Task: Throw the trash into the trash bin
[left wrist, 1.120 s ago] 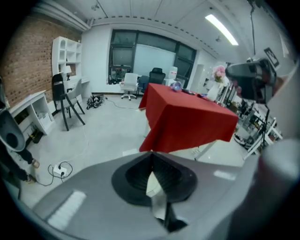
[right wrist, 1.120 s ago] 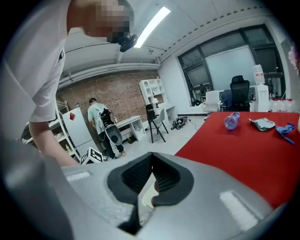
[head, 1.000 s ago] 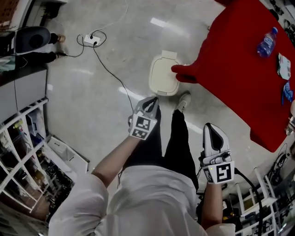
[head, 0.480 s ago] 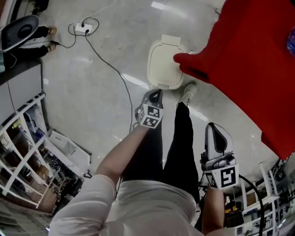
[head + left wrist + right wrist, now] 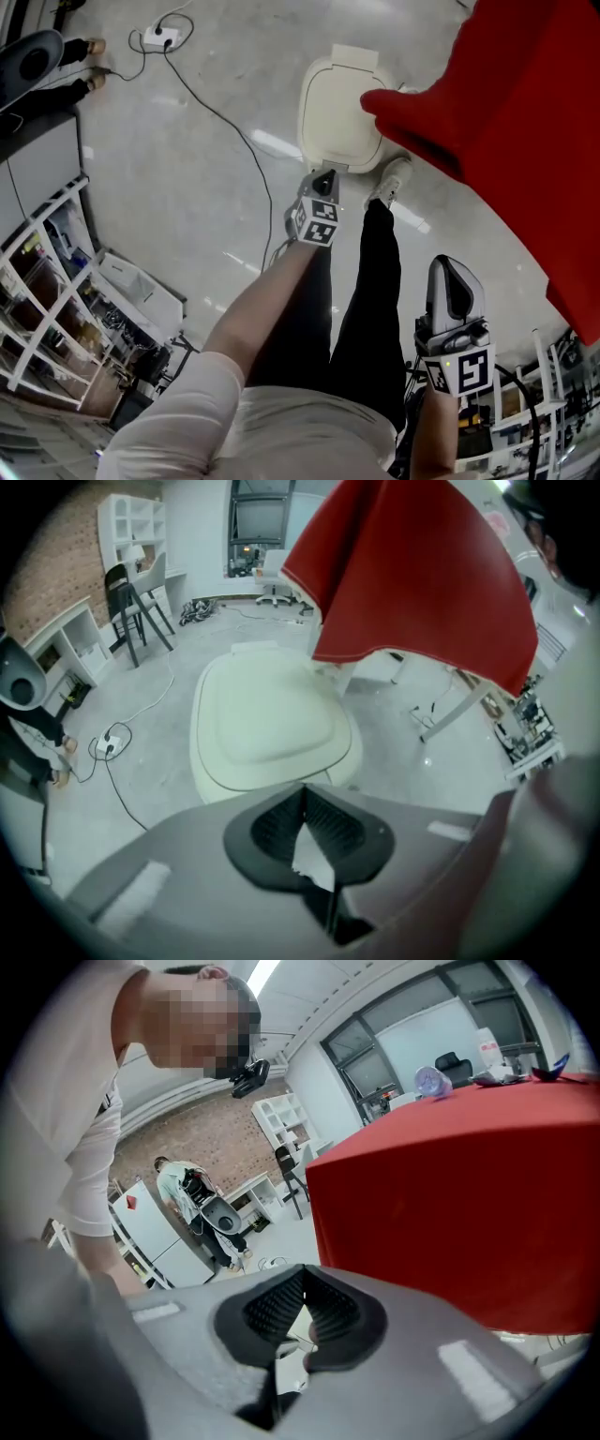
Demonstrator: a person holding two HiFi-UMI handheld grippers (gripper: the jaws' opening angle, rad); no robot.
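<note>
below, on the pale polished floor, a cream trash bin with its lid down, its right side overlapped in the head view by the hanging corner of a red tablecloth. just short of the bin's near edge and pointing steeply down toward it, the left gripper, apart from the lid as far as the head view tells. clenched tip to tip in the left gripper view, with a white paper scrap pinched between the ribbed pads and poking out behind the tips. beyond those tips, the closed lid across the middle of that view, the red cloth's corner hanging over its far right side. off at the person's right and well apart from the bin, the right gripper, held beside a black trouser leg. clamped shut too, tips meeting in the right gripper view, nothing plainly caught between them, only a light gap behind the pads. facing the cloth's hanging red side there. one white shoe just beside the bin's near right corner. farther left on the floor, a white power strip, with a dark cable trailing from it toward the legs. along the left edge, white open shelving.
</note>
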